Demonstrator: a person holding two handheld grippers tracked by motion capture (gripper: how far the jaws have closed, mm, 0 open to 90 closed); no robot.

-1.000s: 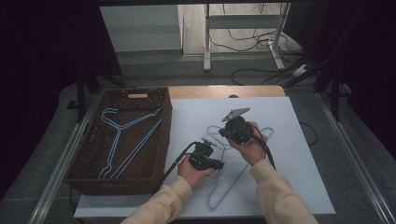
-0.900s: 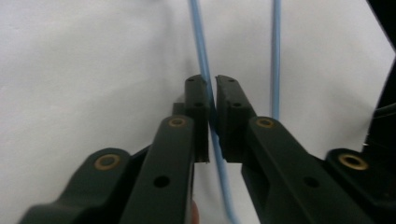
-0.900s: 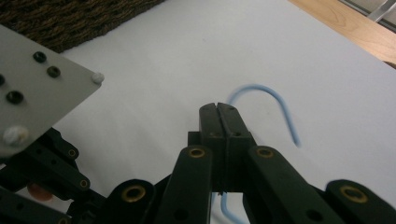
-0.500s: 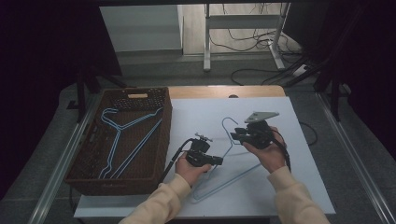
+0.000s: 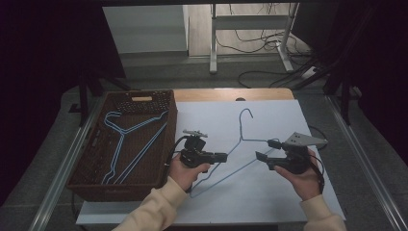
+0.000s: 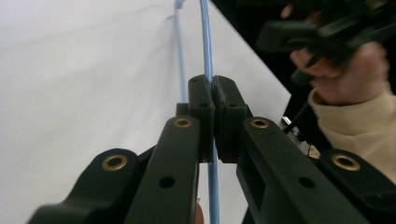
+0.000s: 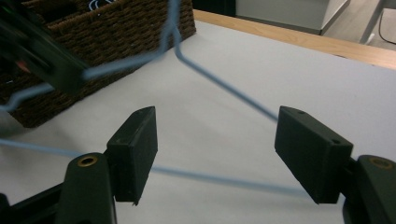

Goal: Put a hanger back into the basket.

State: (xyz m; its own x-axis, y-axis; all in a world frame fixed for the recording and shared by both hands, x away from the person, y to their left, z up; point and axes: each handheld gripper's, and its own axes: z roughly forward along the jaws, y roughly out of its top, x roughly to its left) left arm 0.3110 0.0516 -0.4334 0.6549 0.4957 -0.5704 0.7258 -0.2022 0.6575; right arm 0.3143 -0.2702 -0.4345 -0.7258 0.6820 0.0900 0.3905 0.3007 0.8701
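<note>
A light-blue wire hanger (image 5: 239,142) hangs tilted over the white sheet (image 5: 269,202), hook pointing to the far side. My left gripper (image 5: 222,157) is shut on its wire near the left shoulder. In the left gripper view the pads (image 6: 201,100) pinch the blue wire (image 6: 206,37). My right gripper (image 5: 267,150) sits at the hanger's right end with jaws apart. They have just been opening. In the right gripper view (image 7: 217,114) the wire (image 7: 224,91) crosses the gap and neither pad presses on it.
A brown wicker basket (image 5: 120,190) stands at the left edge of the sheet with blue hangers (image 5: 134,130) lying inside. The wooden table edge (image 5: 231,94) runs along the far side. Beyond it are a metal stand and floor cables.
My right gripper opened, let go of the hanger and slid to the right. My left gripper stayed shut and rose, lifting the hanger's left side off the sheet.
</note>
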